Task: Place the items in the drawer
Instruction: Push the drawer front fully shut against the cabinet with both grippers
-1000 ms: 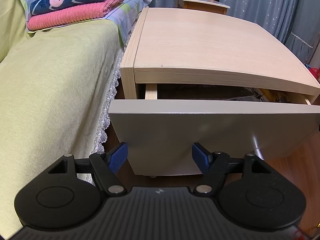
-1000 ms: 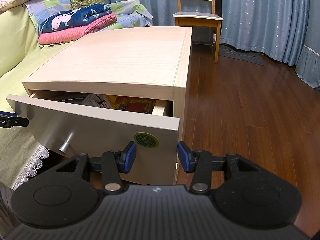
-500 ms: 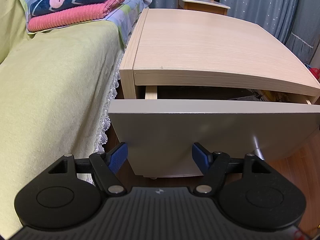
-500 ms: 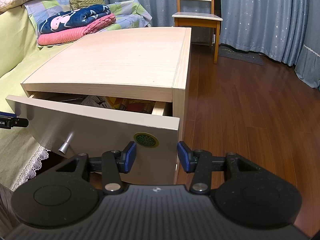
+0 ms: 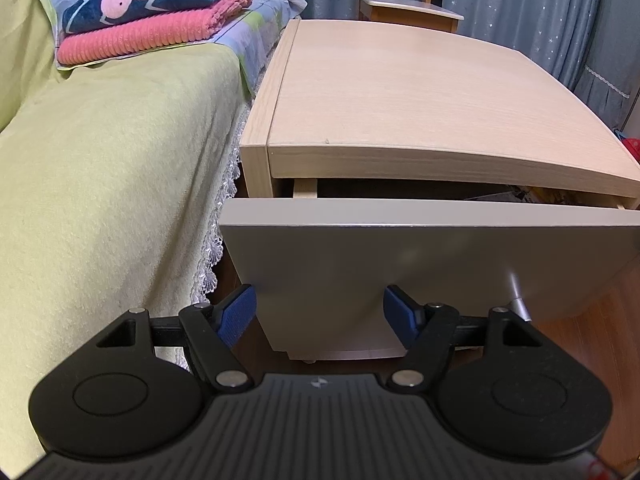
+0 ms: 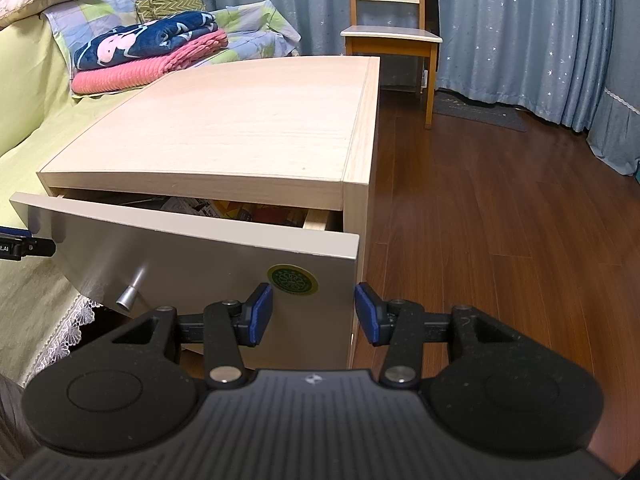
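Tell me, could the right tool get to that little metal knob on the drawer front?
Probably yes. The right tool is open and empty, and the knob sticks out uncovered just to its left, with nothing between them.

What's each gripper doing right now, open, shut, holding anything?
Left gripper: open, empty, facing the drawer front.
Right gripper: open, empty, near the drawer's right end.

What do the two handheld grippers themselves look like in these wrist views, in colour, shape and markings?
The left gripper and right gripper look identical: a matte black ribbed body with a small white logo, two round black lobes with embossed circles, black linkage arms with silver rivets, and blue ridged pads on the fingers. No cable, hand or sleeve is visible.
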Demonstrator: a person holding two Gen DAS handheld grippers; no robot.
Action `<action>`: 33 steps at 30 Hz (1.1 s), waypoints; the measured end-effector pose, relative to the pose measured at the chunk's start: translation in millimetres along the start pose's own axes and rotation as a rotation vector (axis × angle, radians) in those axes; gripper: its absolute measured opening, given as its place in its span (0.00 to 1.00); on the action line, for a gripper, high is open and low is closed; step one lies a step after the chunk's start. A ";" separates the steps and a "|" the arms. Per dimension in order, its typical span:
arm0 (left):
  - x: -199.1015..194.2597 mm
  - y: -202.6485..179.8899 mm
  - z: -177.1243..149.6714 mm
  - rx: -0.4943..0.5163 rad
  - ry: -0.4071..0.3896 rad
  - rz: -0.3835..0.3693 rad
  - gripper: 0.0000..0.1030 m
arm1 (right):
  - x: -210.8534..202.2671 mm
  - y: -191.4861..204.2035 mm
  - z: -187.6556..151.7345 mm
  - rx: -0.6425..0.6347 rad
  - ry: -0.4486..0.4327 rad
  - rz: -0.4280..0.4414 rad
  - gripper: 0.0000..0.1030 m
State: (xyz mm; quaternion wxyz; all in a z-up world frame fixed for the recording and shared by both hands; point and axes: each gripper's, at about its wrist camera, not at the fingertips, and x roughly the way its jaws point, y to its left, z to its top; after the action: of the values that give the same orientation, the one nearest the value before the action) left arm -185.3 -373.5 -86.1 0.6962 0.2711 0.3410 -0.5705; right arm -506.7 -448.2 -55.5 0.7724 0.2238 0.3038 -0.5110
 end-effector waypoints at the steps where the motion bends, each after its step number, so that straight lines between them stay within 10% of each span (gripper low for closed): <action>1: 0.3 -0.1 0.2 0.000 -0.001 -0.001 0.69 | -0.5 0.7 -0.3 0.005 -0.001 -0.003 0.41; 33: 33.7 -74.8 -0.8 -0.002 0.118 0.024 0.69 | 25.6 77.7 -20.3 0.127 0.032 0.058 0.36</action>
State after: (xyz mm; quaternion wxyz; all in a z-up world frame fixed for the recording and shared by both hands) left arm -254.8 -408.6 -112.2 0.6819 0.3075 0.3786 -0.5450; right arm -432.2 -422.3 -85.1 0.7661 0.2889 0.2767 -0.5031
